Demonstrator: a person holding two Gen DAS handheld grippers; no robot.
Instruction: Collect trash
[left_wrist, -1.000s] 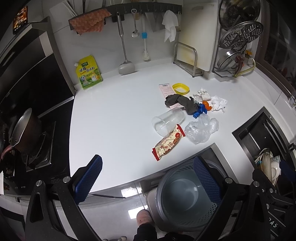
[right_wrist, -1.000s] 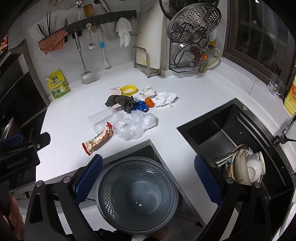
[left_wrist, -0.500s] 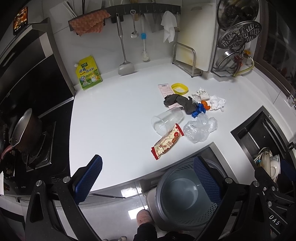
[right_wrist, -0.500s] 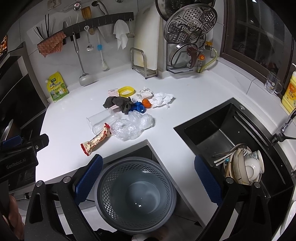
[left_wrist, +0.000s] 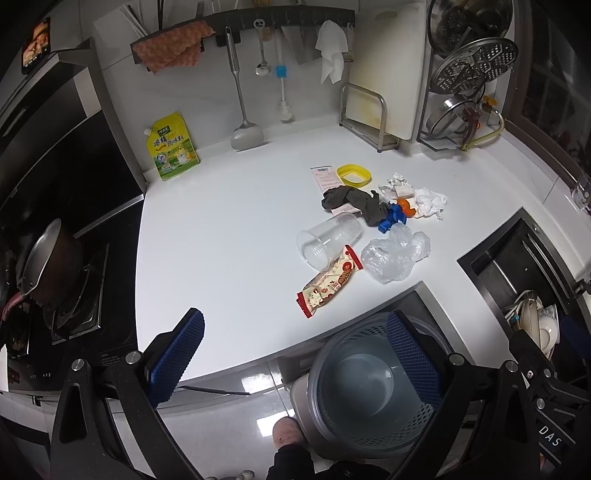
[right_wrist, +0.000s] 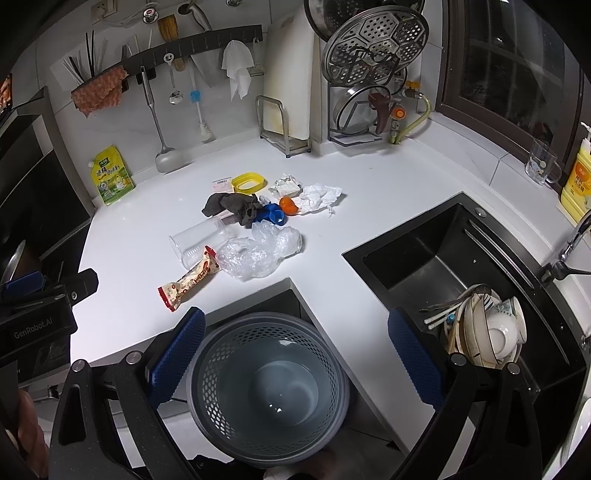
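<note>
Trash lies in a cluster on the white counter (left_wrist: 221, 229): a snack wrapper (left_wrist: 328, 282) (right_wrist: 190, 278), a clear plastic cup (left_wrist: 327, 240) (right_wrist: 199, 240) on its side, a crumpled clear bag (left_wrist: 395, 254) (right_wrist: 258, 251), a dark rag (left_wrist: 354, 201) (right_wrist: 232, 206), blue caps (right_wrist: 271, 215), an orange piece (right_wrist: 288, 205), crumpled tissue (right_wrist: 319, 197) and a yellow lid (right_wrist: 248, 182). A grey perforated trash bin (right_wrist: 269, 384) (left_wrist: 373, 384) stands empty below the counter's notch. My left gripper (left_wrist: 295, 354) and right gripper (right_wrist: 295, 354) are both open and empty, held back above the counter's front edge.
A black sink (right_wrist: 461, 266) with stacked dishes (right_wrist: 491, 328) is at the right. A stove with a pan (left_wrist: 48, 266) is at the left. A yellow pouch (left_wrist: 171, 147), hanging utensils (left_wrist: 240, 92), a cutting board (left_wrist: 384, 70) and a steamer rack (right_wrist: 373, 48) line the back wall.
Both views have shifted slightly; the trash cluster sits a little further left and higher in frame. Nothing on the counter has moved and both grippers stay open.
</note>
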